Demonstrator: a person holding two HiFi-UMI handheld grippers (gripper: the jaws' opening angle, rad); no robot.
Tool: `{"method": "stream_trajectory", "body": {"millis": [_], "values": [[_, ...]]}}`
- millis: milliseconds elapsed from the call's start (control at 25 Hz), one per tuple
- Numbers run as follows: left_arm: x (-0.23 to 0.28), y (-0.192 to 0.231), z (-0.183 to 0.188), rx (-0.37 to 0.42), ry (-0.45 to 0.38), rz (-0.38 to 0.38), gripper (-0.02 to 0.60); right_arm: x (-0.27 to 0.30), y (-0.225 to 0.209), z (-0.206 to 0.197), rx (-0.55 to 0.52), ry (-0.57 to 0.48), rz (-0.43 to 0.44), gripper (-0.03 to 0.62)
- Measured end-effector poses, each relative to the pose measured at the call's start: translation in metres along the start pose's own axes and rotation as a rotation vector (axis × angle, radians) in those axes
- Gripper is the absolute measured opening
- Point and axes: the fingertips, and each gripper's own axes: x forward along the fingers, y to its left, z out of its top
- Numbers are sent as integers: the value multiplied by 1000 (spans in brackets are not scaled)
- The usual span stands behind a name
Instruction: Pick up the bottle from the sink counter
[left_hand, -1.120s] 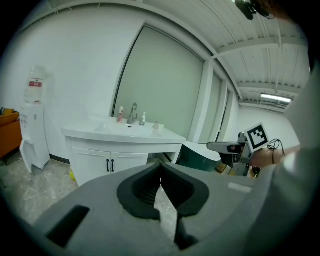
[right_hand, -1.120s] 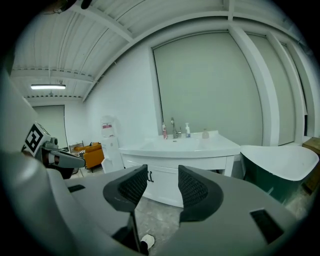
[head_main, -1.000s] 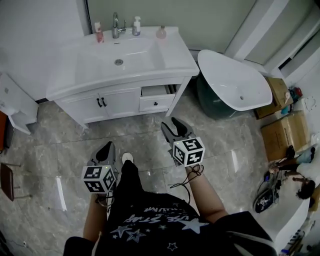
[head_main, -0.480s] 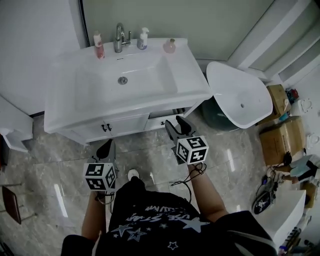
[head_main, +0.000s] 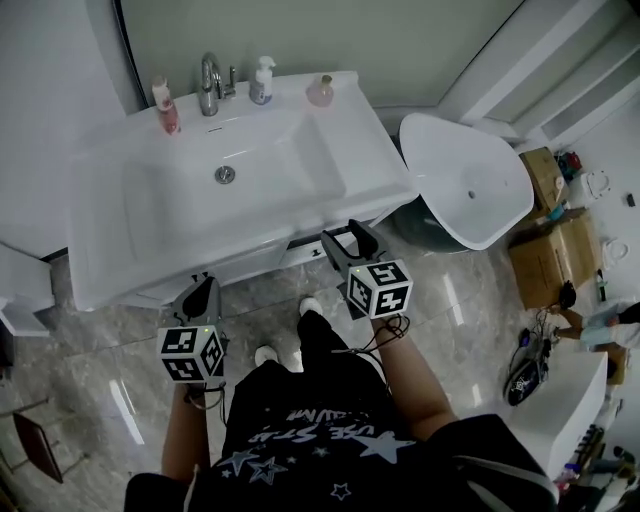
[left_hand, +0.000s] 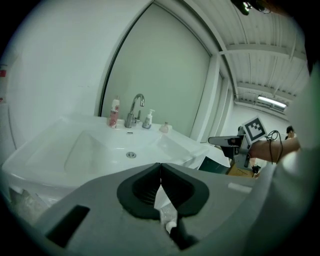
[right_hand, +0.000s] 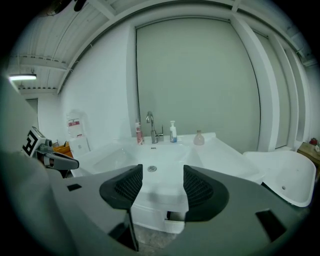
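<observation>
Three bottles stand along the back of the white sink counter (head_main: 360, 150): a pink bottle (head_main: 163, 103) left of the faucet (head_main: 210, 83), a white pump bottle (head_main: 261, 82) right of it, and a small round pinkish bottle (head_main: 320, 91) further right. They also show as the pink bottle (right_hand: 138, 133), pump bottle (right_hand: 173, 132) and round bottle (right_hand: 199, 138). My right gripper (head_main: 346, 240) hovers at the counter's front edge, far short of the bottles; its jaws are opening wide with nothing between them (right_hand: 161, 172). My left gripper (head_main: 200, 292) is lower left, shut and empty (left_hand: 160, 167).
A white bathtub (head_main: 465, 180) stands right of the counter. Cardboard boxes (head_main: 560, 260) and clutter lie further right. A drawer (head_main: 300, 252) under the counter is pulled out. The basin (head_main: 225, 185) sits left of centre. A chair (head_main: 30, 440) is at the lower left.
The view has closed in on the sink counter, which now lies just ahead of both grippers. The right gripper's jaws stand wider apart than before.
</observation>
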Motion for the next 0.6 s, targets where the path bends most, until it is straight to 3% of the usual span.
{"method": "stream_trajectory", "body": {"millis": [200, 600], "values": [[23, 6, 18, -17, -19, 51, 18, 39, -35, 16, 3, -16, 11, 244], [119, 22, 88, -3, -40, 194, 20, 161, -133, 95, 2, -86, 78, 245]]}}
